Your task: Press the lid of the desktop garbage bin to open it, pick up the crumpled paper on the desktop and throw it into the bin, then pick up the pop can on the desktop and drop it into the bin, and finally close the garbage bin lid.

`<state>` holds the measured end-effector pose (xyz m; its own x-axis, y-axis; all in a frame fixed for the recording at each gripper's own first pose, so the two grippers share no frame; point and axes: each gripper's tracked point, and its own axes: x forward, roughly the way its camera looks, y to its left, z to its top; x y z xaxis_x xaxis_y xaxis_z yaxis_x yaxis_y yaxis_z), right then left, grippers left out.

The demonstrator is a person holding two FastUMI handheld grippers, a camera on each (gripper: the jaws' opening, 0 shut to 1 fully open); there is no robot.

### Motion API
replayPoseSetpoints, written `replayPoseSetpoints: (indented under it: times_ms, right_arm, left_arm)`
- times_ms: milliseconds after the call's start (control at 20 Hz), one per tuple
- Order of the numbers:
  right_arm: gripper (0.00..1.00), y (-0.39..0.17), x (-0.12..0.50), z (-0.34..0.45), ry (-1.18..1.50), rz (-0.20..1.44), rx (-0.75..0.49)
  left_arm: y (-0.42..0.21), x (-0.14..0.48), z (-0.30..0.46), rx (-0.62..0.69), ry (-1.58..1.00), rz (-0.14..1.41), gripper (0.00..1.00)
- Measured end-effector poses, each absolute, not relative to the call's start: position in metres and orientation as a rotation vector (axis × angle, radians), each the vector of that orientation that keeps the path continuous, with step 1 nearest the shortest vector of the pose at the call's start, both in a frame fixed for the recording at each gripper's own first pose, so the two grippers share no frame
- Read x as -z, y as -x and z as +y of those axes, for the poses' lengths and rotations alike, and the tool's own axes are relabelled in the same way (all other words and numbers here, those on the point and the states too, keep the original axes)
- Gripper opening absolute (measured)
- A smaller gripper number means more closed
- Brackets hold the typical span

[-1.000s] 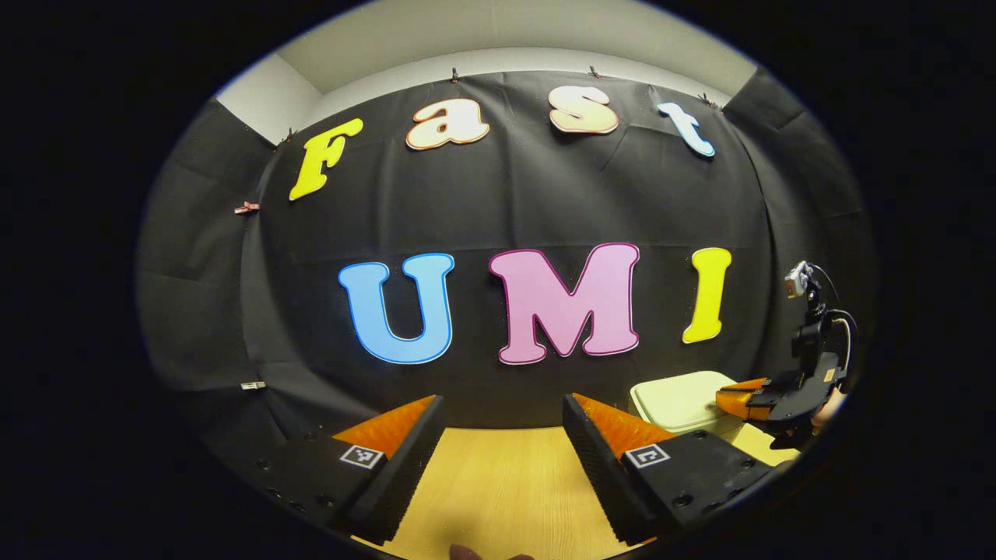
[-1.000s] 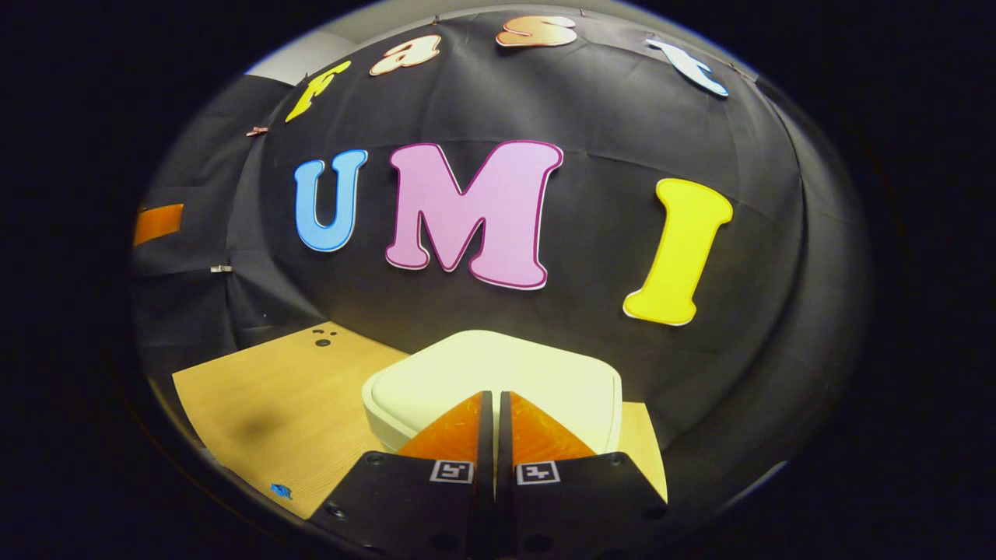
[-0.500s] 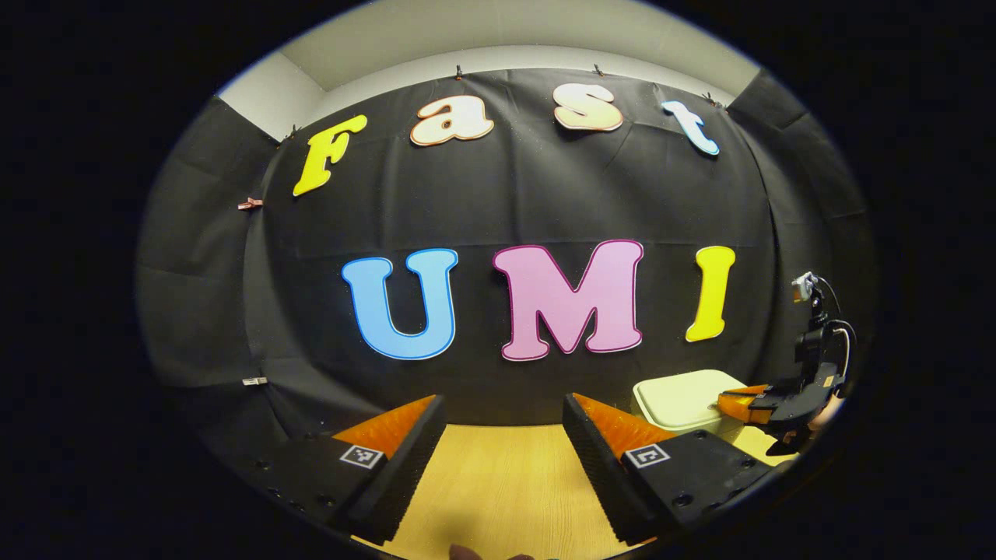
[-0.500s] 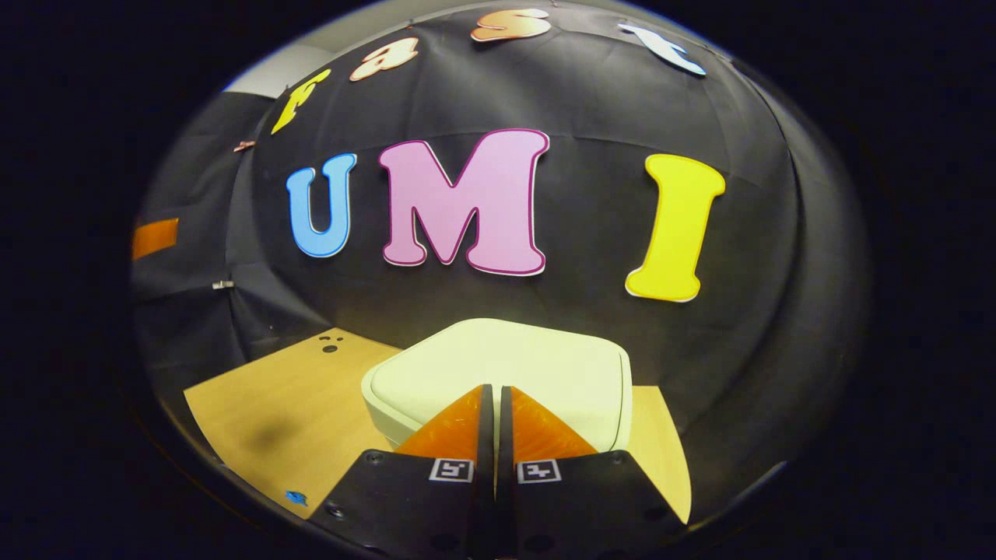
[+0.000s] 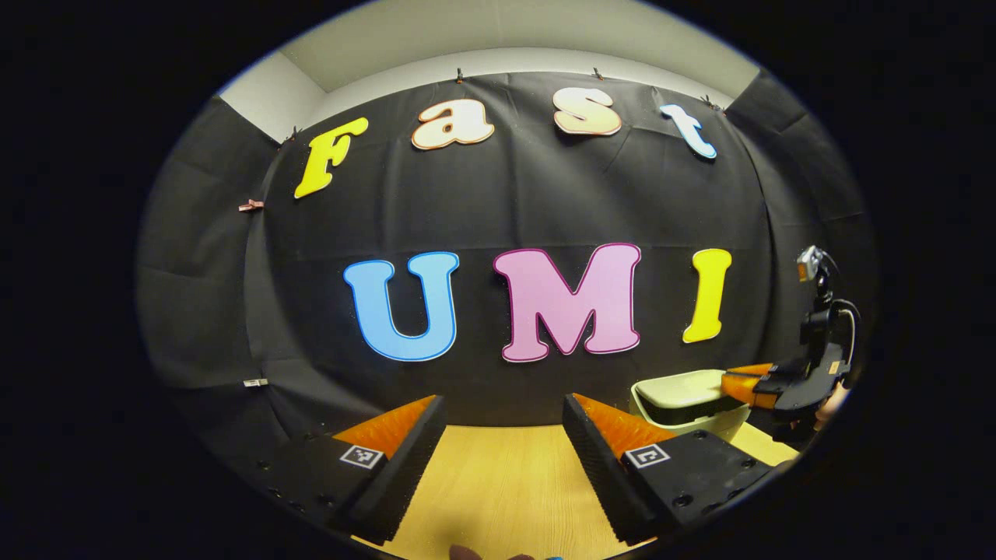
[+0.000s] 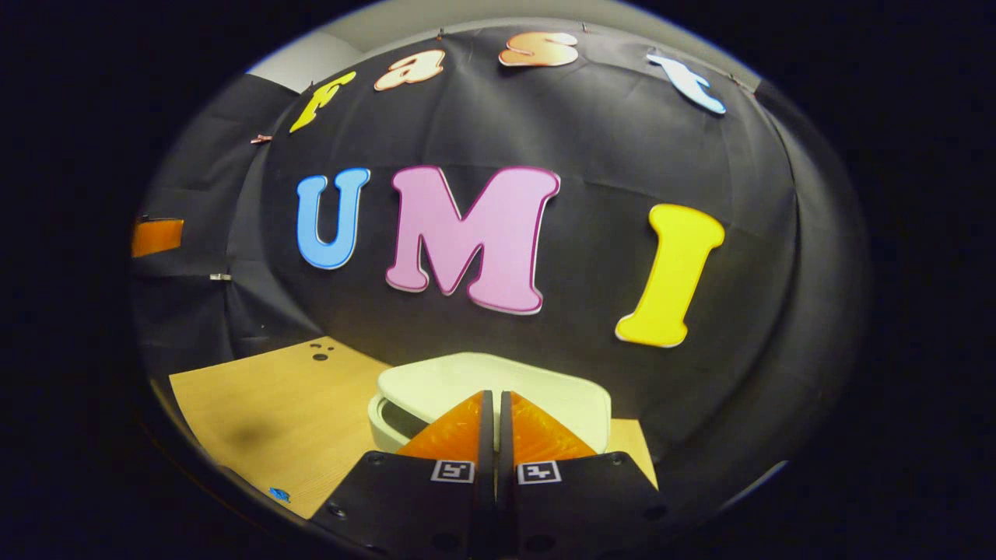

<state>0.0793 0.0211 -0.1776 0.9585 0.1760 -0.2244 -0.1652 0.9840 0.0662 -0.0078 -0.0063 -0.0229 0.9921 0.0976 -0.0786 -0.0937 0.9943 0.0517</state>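
While the left tool (image 5: 504,424) hangs agape above the desk (image 5: 498,490), the closed right tool (image 6: 495,420) seemingly overhangs the lid (image 6: 498,381).

Ahead of the right gripper (image 6: 494,404), its closed fingers hide the bin's (image 6: 387,424) near rim (the inside stays dark).

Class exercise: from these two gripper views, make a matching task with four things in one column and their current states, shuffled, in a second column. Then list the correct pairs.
Column 1
1. left tool
2. right tool
3. bin lid
4. desktop

Column 2
A. popped up, a dark gap beneath its front edge
B. fingers spread wide apart, nothing between them
C. light wood, bare beside the bin
D. fingers closed together, held over the bin

Pairs: 1-B, 2-D, 3-A, 4-C
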Motion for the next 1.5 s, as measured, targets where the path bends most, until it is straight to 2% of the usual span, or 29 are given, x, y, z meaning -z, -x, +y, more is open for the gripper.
replayPoseSetpoints:
  times_ms: [200, 700, 750, 1050, 1150, 1200, 1350, 1400, 1500]
  right_arm:
    - [0.08, -0.074, 0.155, 0.022, -0.045, 0.196, -0.171]
    - [0.13, -0.051, 0.147, 0.031, -0.058, 0.208, -0.188]
    - [0.17, -0.047, 0.145, 0.033, -0.06, 0.209, -0.192]
    - [0.31, -0.021, 0.147, 0.046, -0.083, 0.241, -0.239]
    - [0.43, -0.012, 0.145, 0.049, -0.085, 0.239, -0.249]
    - [0.46, -0.009, 0.145, 0.051, -0.089, 0.242, -0.253]
    - [0.47, 0.002, 0.146, 0.055, -0.116, 0.251, -0.253]
    - [0.47, 0.006, 0.147, 0.056, -0.121, 0.256, -0.253]
    - [0.47, 0.013, 0.15, 0.058, -0.128, 0.265, -0.251]
  left_arm:
    - [0.01, 0.028, -0.006, -0.09, -0.035, 0.092, 0.97]
    - [0.017, 0.05, -0.012, -0.025, -0.035, 0.136, 0.97]
    - [0.018, 0.055, -0.013, -0.014, -0.033, 0.153, 0.97]
    - [0.028, 0.112, -0.023, 0.073, -0.037, 0.282, 0.97]
    - [0.034, 0.139, -0.028, 0.105, -0.022, 0.341, 0.97]
    - [0.037, 0.154, -0.03, 0.115, -0.016, 0.371, 0.97]
    - [0.049, 0.196, -0.033, 0.135, -0.02, 0.451, 0.97]
    - [0.053, 0.209, -0.034, 0.139, -0.029, 0.474, 1.0]
    - [0.061, 0.234, -0.036, 0.153, -0.047, 0.519, 0.95]
